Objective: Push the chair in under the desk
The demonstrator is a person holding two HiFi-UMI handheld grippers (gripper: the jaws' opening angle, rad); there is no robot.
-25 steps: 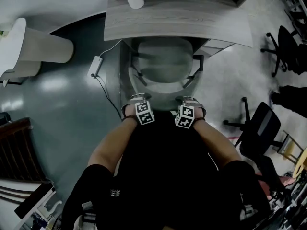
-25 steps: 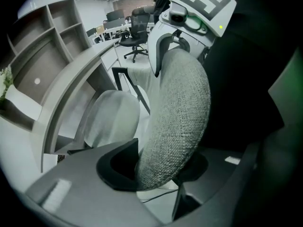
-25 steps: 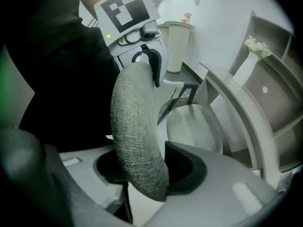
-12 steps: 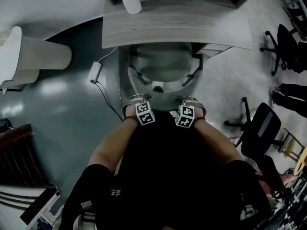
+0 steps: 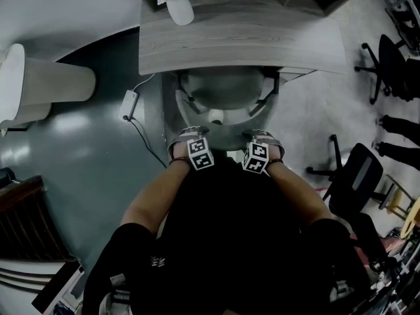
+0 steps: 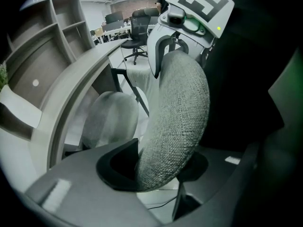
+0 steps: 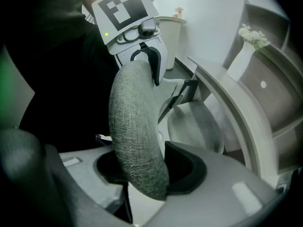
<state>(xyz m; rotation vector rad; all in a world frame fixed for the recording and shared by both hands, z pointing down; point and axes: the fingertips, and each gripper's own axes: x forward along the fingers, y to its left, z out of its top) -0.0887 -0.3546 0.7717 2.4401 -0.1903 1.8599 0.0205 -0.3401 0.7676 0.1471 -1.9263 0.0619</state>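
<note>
The grey fabric chair stands in front of the wooden desk (image 5: 243, 41), its seat (image 5: 226, 94) partly under the desk's front edge. Both grippers hold the top of the chair backrest (image 5: 226, 138) from my side. The left gripper (image 5: 190, 143) is shut on the backrest's left end, and the fabric (image 6: 180, 108) fills the space between its jaws (image 6: 156, 167). The right gripper (image 5: 262, 146) is shut on the right end, with the padded rim (image 7: 132, 122) between its jaws (image 7: 147, 169). Past the backrest, each gripper view shows the seat (image 7: 194, 122) and the curved desk edge (image 6: 71, 84).
A white vase of flowers (image 5: 177, 2) stands on the desk's left end. A pale cylinder-shaped stand (image 5: 46, 84) is at the left. A power adapter with its cable (image 5: 129, 104) lies on the floor beside the chair. Black office chairs (image 5: 357, 179) stand at the right.
The chair has rolled a little farther under the desk, so less of its seat shows. I have moved forward with it, and the vase has come fully into view. Both grips are unchanged.
</note>
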